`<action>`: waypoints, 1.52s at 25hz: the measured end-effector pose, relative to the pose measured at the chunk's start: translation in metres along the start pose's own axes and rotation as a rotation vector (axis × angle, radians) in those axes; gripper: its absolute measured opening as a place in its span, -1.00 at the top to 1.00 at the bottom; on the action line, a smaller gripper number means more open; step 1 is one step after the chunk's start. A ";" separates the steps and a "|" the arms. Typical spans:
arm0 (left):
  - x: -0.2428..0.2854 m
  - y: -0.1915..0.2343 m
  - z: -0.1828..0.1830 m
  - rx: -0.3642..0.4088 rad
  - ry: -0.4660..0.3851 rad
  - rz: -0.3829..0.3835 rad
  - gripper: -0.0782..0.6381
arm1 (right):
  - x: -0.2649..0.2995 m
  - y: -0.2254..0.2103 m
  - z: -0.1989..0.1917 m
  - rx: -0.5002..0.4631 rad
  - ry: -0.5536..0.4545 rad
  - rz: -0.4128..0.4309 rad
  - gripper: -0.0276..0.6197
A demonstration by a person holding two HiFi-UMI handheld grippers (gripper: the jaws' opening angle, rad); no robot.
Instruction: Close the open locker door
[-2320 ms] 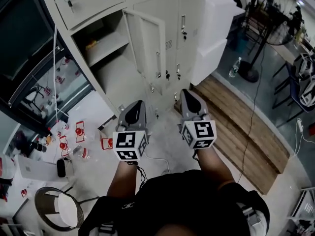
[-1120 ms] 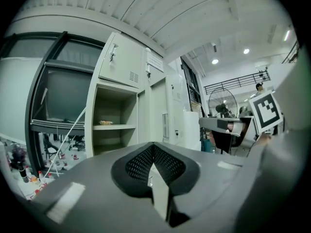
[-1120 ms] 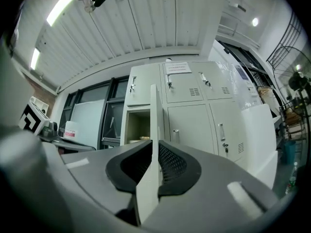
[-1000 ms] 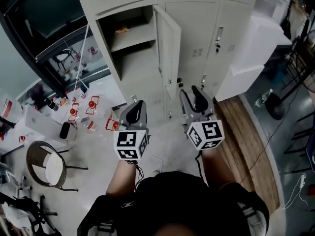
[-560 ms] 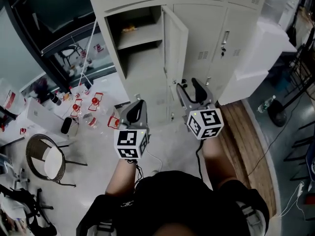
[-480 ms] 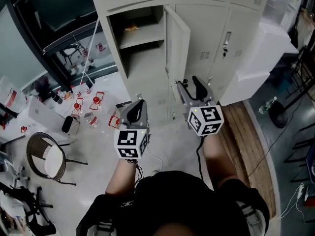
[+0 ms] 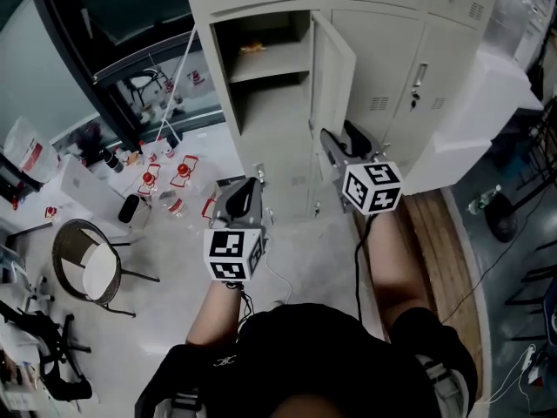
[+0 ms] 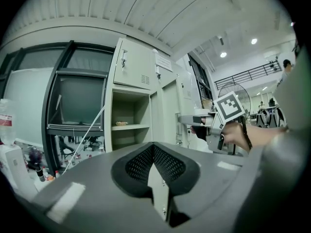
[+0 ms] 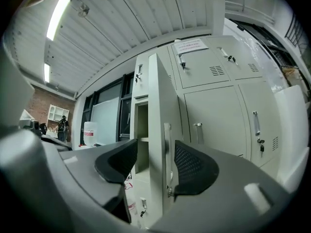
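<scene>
The grey locker bank point(image 7: 383, 24) fills the top of the head view. One tall door point(image 7: 335, 66) stands swung out, showing a shelf point(image 7: 271, 63) inside. My right gripper point(image 7: 342, 139) is raised close to the door's lower free edge, jaws open. In the right gripper view the door edge point(image 9: 158, 130) and its vertical handle point(image 9: 167, 149) lie between the pads of the right gripper point(image 9: 155, 155), and I cannot see the pads pressing on them. My left gripper point(image 7: 241, 195) hangs lower over the floor, apart from the lockers. In its own view the left gripper point(image 8: 154, 152) is shut on nothing.
A round-seated chair point(image 7: 87, 268) stands at left. Bottles and red-labelled packets point(image 7: 165, 179) litter the floor near the window wall. A white block point(image 7: 474, 120) sits right of the lockers, beside a wooden platform point(image 7: 439, 242). A cable point(image 7: 278, 279) trails on the floor.
My right gripper has moved forward and up to the open door's edge, and its jaws have spread. The left gripper has stayed where it was.
</scene>
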State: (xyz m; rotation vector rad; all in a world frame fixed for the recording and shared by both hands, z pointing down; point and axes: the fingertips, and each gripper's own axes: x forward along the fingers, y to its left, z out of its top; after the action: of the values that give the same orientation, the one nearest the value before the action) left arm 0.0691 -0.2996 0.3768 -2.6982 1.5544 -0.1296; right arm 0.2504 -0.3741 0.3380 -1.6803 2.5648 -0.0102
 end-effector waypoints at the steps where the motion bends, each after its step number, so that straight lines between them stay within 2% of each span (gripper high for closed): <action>1: -0.001 0.001 0.000 0.000 0.000 0.006 0.78 | 0.002 -0.001 0.000 0.009 -0.002 0.004 0.22; 6: -0.009 0.011 -0.002 0.000 0.002 0.038 0.78 | 0.008 0.005 0.002 0.033 0.003 0.045 0.26; 9: -0.014 0.016 -0.003 -0.002 0.002 0.057 0.78 | 0.013 0.015 0.000 0.015 0.025 0.076 0.45; 19: -0.030 0.039 -0.009 -0.007 0.017 0.114 0.78 | 0.041 0.046 -0.003 -0.022 0.045 0.115 0.44; 38: -0.059 0.112 -0.027 -0.041 0.031 0.232 0.78 | 0.115 0.104 -0.011 -0.057 0.070 0.158 0.45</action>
State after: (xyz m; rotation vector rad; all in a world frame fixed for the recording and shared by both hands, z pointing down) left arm -0.0592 -0.3042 0.3928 -2.5317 1.8832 -0.1361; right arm 0.1089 -0.4382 0.3374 -1.5161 2.7680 0.0134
